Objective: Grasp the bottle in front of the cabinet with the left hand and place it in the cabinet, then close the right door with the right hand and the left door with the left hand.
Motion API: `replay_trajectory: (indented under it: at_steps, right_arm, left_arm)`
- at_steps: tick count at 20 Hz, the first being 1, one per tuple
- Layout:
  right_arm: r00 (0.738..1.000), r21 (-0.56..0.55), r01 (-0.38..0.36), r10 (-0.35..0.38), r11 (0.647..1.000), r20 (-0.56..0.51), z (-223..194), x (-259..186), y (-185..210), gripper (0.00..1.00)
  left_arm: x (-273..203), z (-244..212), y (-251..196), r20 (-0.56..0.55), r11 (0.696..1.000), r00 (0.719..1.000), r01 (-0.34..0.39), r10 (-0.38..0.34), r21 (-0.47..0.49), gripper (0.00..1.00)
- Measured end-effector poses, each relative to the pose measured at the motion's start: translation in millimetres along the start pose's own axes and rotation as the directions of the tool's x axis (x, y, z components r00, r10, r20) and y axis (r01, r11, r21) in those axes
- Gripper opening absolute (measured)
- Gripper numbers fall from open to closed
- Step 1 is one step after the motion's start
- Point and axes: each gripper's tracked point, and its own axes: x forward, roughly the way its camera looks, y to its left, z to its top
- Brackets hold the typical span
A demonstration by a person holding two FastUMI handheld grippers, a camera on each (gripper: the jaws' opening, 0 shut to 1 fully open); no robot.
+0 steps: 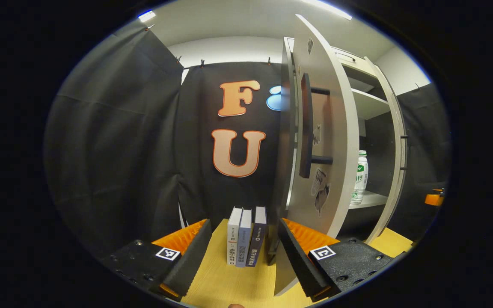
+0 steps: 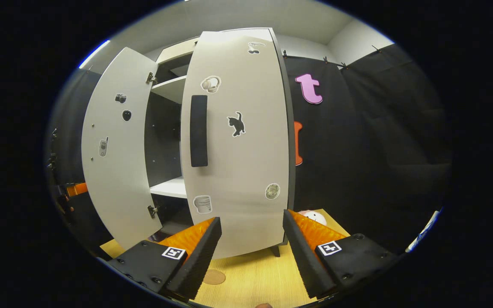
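Both doors remain to shut: bottle (image 1: 360, 177) stands on the cabinet shelf (image 1: 368, 199); right gripper (image 2: 251, 244), wide and empty, faces right door (image 2: 238, 145), likely pushing next; left gripper (image 1: 244, 248) wide, empty.

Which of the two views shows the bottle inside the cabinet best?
The left gripper view. There the bottle stands upright on a cabinet shelf, seen through the gap between the two open doors. In the right gripper view, the right door covers most of the interior, so I cannot make out the bottle.
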Motion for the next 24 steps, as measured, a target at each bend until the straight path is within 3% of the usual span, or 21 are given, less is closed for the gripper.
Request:
replay_trajectory:
  at_steps: [13,17,24]
  right_arm:
    - [0.999,0.01,0.024,-0.025,1.0,0.032,16.2,-19.9,-27.1,0.96]
    - [0.998,0.01,0.038,-0.038,0.999,0.049,21.0,-25.2,-37.6,0.96]
    - [0.995,0.015,0.06,-0.061,0.998,0.078,26.3,-41.6,-58.3,0.96]
  left_arm:
    - [8.0,-1.0,-29.1,-0.008,0.998,0.998,0.064,-0.064,0.002,0.94]
    - [7.8,-4.4,-55.8,-0.022,0.994,0.994,0.109,-0.109,-0.016,0.94]
    - [4.6,-0.1,-105.1,-0.016,0.983,0.983,0.182,-0.182,0.034,0.94]
